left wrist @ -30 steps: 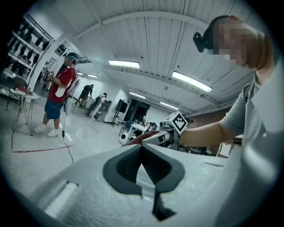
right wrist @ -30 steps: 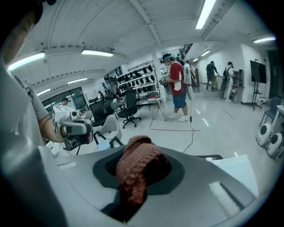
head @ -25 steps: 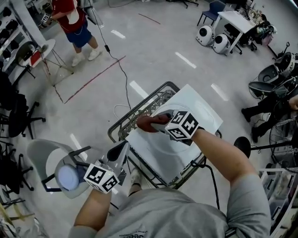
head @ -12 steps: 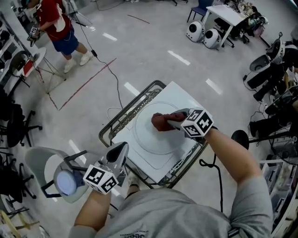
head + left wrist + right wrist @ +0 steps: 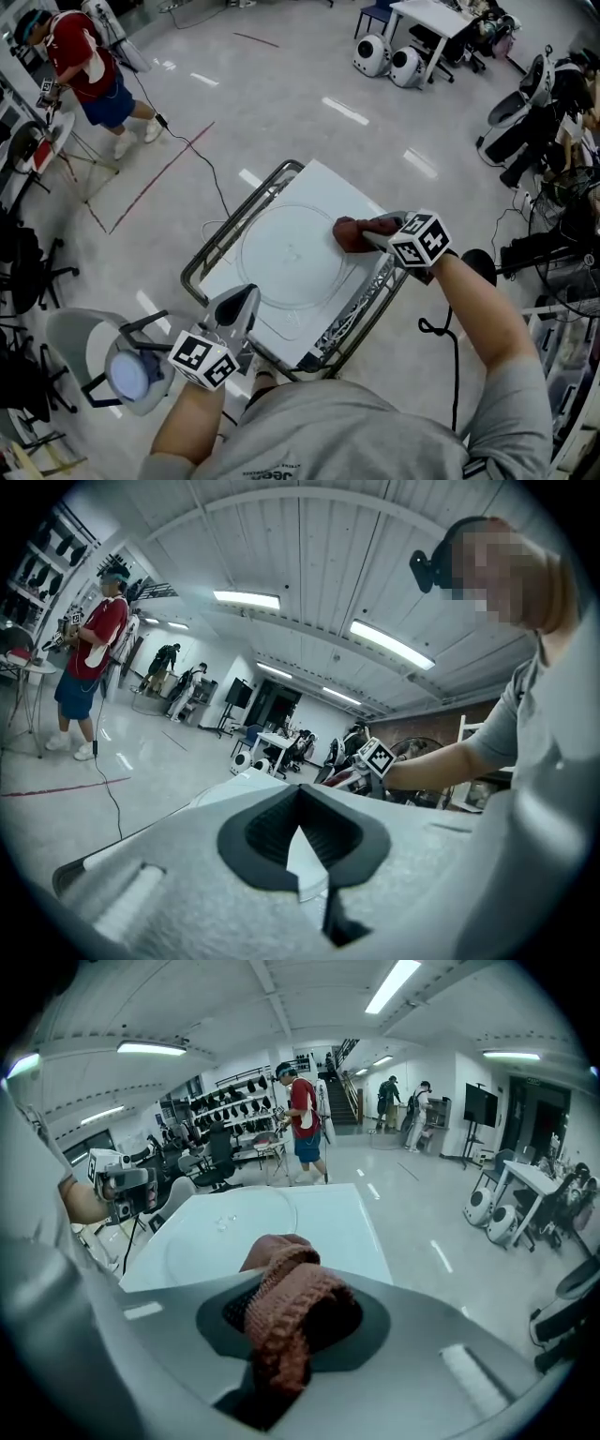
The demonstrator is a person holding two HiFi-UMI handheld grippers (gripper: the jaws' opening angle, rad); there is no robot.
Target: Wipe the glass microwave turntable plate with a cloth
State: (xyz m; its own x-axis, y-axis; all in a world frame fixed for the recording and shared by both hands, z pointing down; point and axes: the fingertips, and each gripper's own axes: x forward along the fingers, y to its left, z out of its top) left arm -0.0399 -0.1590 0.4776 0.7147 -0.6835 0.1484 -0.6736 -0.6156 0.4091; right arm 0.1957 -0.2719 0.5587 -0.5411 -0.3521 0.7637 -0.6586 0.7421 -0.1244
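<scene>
Right now the right gripper (image 5: 371, 228) is clamped on the reddish-brown knitted cloth (image 5: 352, 234), which bulges out between its jaws in the right gripper view (image 5: 286, 1312). The cloth presses on the right rim of the glass turntable plate (image 5: 281, 261), partly over the white board (image 5: 314, 183) that the plate lies on. The board's right edge is just beside my gripper, with the wire cart rail (image 5: 370, 305) directly under it, so I have little room left on that side. To the left, the whole plate lies open. The cart's other rail (image 5: 230, 225) runs along the board's left edge, and bare floor lies beyond the far corner.

My left gripper (image 5: 246, 300) hangs at the near-left corner of the cart, off the plate, jaws together on nothing. A grey chair (image 5: 80, 333) stands near its outer side.

A second ago the cloth sat at the plate's left side, and half a second ago near its middle. It has swept across to the right rim, while the left gripper has stayed put.
</scene>
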